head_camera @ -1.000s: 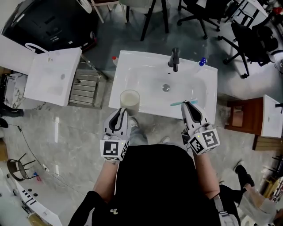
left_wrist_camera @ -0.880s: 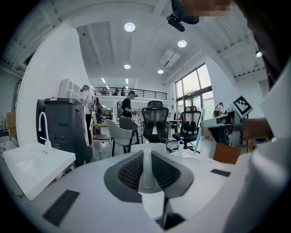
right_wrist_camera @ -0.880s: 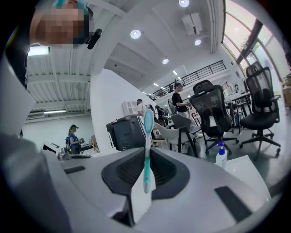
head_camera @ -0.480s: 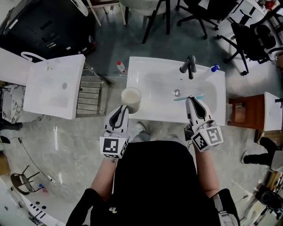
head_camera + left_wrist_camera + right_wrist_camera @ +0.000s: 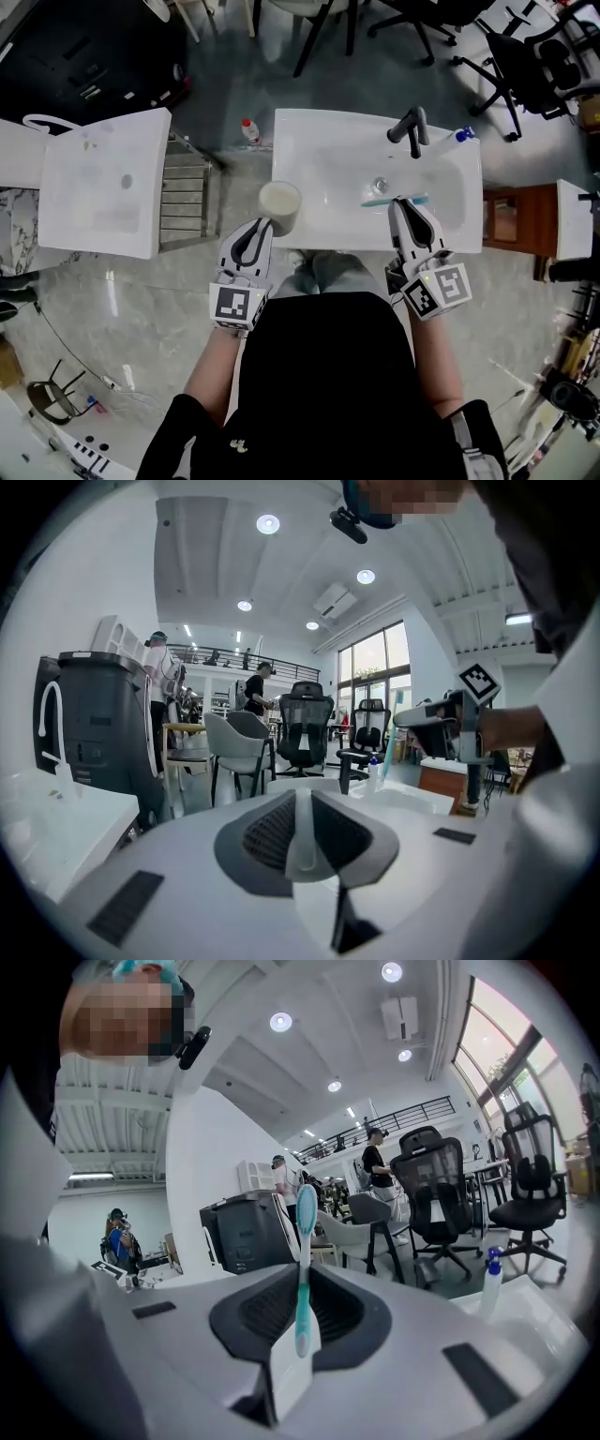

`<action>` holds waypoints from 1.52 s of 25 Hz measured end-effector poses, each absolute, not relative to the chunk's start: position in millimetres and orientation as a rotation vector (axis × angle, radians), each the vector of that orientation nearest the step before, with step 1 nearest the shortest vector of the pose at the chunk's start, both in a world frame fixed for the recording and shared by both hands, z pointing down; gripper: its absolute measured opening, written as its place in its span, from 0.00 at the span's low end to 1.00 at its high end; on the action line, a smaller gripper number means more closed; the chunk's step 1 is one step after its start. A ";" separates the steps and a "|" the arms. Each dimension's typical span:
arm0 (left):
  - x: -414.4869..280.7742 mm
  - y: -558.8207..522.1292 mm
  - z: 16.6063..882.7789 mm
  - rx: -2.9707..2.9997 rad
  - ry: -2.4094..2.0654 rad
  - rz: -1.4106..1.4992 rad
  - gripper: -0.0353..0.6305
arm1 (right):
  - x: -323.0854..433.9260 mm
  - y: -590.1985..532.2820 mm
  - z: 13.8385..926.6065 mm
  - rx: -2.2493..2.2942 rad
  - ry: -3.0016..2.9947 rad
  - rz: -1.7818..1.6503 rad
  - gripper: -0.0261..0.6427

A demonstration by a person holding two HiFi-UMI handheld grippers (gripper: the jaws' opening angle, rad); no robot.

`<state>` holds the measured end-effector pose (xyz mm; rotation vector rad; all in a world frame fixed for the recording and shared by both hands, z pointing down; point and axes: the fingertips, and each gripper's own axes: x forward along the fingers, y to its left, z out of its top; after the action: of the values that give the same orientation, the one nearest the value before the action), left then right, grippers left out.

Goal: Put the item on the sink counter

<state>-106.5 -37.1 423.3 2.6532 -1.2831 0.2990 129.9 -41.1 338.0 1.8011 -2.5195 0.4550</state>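
Carrying step is in hand, by judgement; nothing is resting on the sink worktop (image 5: 305,141) yet. Left claw (image 5: 260,228) is gripping the wall of a pale cup (image 5: 279,206) at the worktop's near-left edge. Right claw (image 5: 405,202) is clamping a teal toothbrush (image 5: 377,202) over its right half. Next move is calling for lowering onto a flat rim before releasing.
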 end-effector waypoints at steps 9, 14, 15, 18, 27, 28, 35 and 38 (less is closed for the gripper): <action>-90.5 -41.7 463.7 2.696 -1.189 0.294 0.15 | 118.7 -47.7 354.8 1.758 -2.485 0.491 0.12; -84.2 -47.0 484.9 2.719 -1.181 0.270 0.15 | 112.9 -49.3 363.4 1.720 -2.475 0.513 0.12; -84.1 -46.7 491.7 2.722 -1.182 0.286 0.14 | 111.9 -48.5 365.8 1.711 -2.471 0.519 0.12; -86.0 -49.1 506.4 2.699 -1.199 0.296 0.14 | 110.7 -46.2 374.8 1.693 -2.454 0.543 0.12; -76.2 -68.0 509.3 2.688 -1.245 0.161 0.14 | 110.4 -32.5 391.5 1.652 -2.417 0.581 0.12; -74.3 -70.0 509.2 2.686 -1.249 0.142 0.14 | 110.8 -31.3 392.0 1.649 -2.415 0.581 0.12; -64.1 -69.1 507.5 2.690 -1.251 0.097 0.14 | 112.7 -26.0 395.3 1.638 -2.420 0.595 0.12; -68.3 -61.1 508.7 2.681 -1.272 0.114 0.14 | 111.4 -25.9 396.8 1.626 -2.431 0.605 0.12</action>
<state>-68.3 -61.1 508.7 2.6808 -1.2724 0.1142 111.4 -25.9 396.8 1.6256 -2.4314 0.6047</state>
